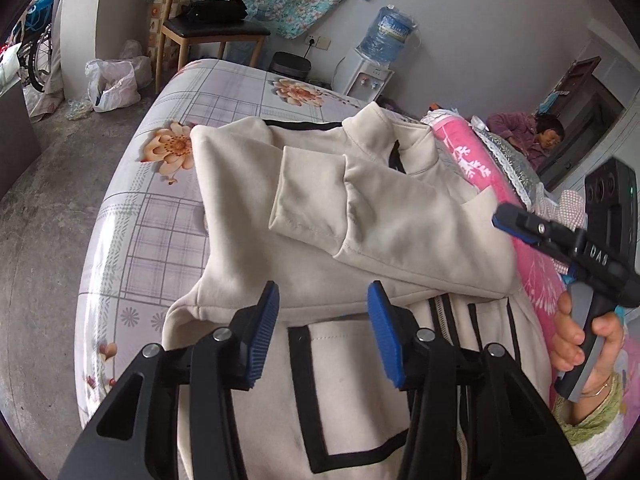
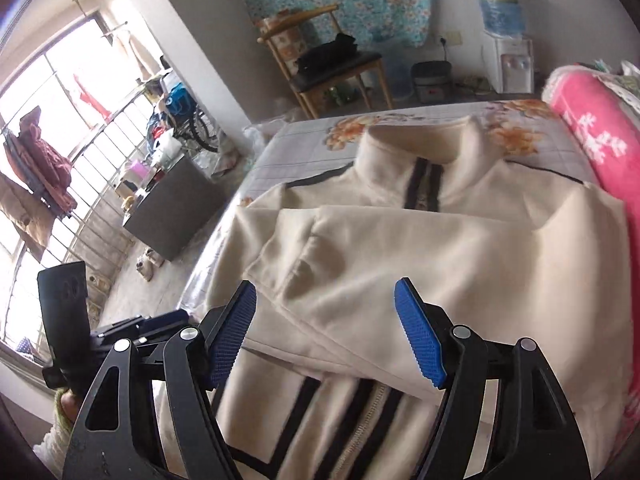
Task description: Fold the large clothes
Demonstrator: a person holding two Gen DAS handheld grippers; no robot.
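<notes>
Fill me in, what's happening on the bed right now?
A person is folding a cream zip-up jacket laid out on the flower-print bed, using a handheld gripper in each hand. Both sleeves already lie folded across the chest; the lower body with the zipper is still unfolded. The left gripper and the right gripper hover over the lower part of the jacket, jaws apart, nothing between them. A pink blanket lies alongside.

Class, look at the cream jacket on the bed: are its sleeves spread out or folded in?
Folded in: both sleeves lie crossed over the jacket's chest, cuffs toward the middle.
</notes>
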